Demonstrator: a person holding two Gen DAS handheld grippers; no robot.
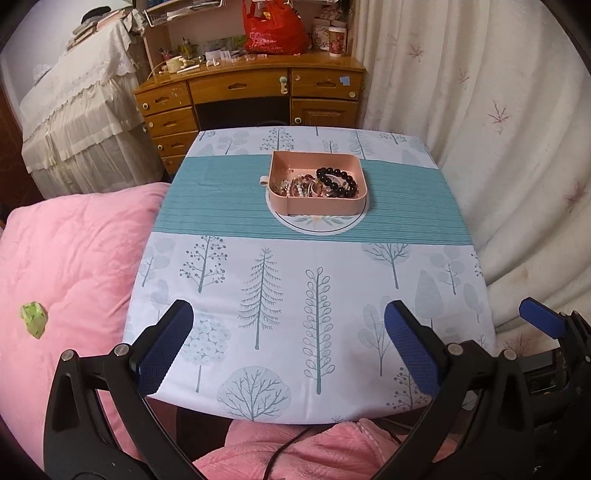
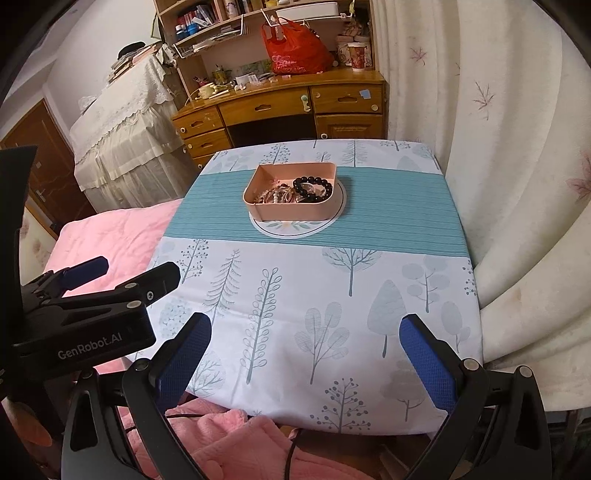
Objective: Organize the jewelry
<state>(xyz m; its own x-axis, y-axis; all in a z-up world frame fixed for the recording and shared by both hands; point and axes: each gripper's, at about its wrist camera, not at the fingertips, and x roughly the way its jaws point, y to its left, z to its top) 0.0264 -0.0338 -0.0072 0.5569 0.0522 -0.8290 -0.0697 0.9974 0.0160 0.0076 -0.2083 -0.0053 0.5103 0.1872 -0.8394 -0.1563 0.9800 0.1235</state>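
On the far left a pink quilt (image 1: 70,258) lies on the bed, pressed up against the left edge of the worktop (image 1: 303,314), with a small green scrap (image 1: 34,318) resting on it. The left gripper (image 1: 288,325) hangs over the near edge of the worktop, its 2 blue-padded fingers (image 1: 166,347) spread wide apart and holding nothing. From the other camera its black body shows the white lettering "GenRobot.AI" on the side. Between the 2 grippers and the tray, the tree-printed cloth is bare, a broad open stretch across the whole near half.

Further back, on the teal band near the middle of the worktop, a pink tray (image 1: 317,206) sits on a round white mat (image 1: 321,223) that shows beyond its front and right sides. Inside it, tangled small jewelry (image 1: 295,187) fills the left and centre, and a dark beaded bracelet (image 1: 338,181) lies to the right, against the tray's right wall. A strip of cloth stays free all round the tray.

The right gripper (image 2: 304,347) hovers over the near right part of the worktop, fingers (image 2: 428,365) likewise parted and empty. A cream curtain (image 1: 498,129) crowds the right edge, and a wooden desk (image 1: 255,96) carrying a red bag (image 1: 275,27) stands behind the far edge.
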